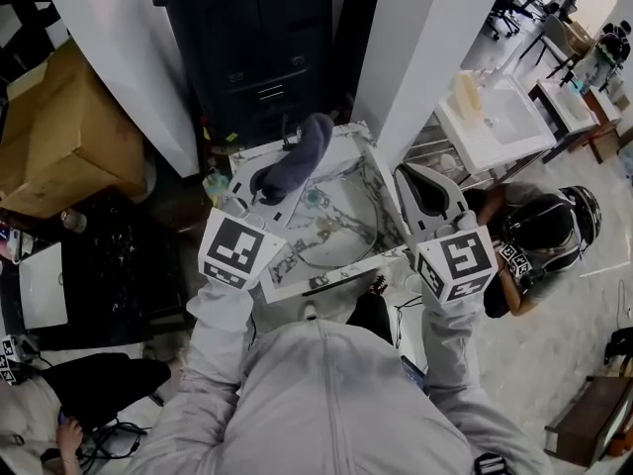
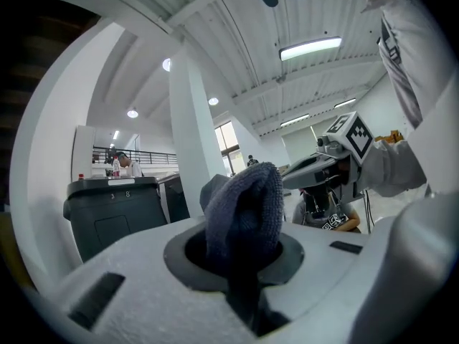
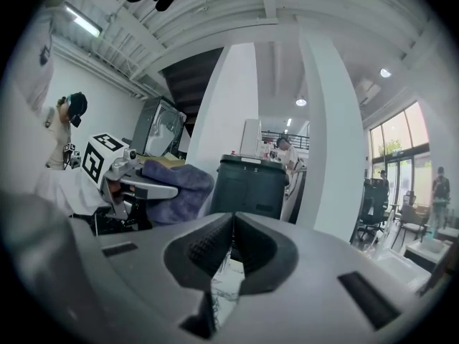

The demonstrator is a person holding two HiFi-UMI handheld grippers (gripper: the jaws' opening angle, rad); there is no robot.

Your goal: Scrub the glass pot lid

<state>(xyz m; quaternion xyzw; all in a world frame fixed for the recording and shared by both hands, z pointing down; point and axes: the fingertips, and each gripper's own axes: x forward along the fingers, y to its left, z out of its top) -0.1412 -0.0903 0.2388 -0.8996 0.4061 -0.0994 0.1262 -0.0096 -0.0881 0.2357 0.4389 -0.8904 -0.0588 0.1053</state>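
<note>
A round glass pot lid [image 1: 334, 232] lies flat in a marble-patterned tray [image 1: 368, 172] in front of me. My left gripper [image 1: 277, 182] hovers over the tray's left edge, shut on a dark blue-grey cloth [image 1: 303, 154] that sticks up past its jaws. In the left gripper view the cloth [image 2: 245, 210] bulges from between the jaws. My right gripper [image 1: 418, 182] is held above the tray's right edge, shut with nothing in it; its ribbed pads [image 3: 215, 246] meet. Both grippers are raised off the lid. The right gripper view also catches the left gripper [image 3: 136, 185] and the cloth [image 3: 178, 192].
A black cabinet [image 1: 259, 55] stands behind the tray between two white pillars [image 1: 425, 38]. A cardboard box [image 1: 61, 137] sits at the left. A person in a helmet [image 1: 539, 234] crouches at the right, near a white table [image 1: 492, 119].
</note>
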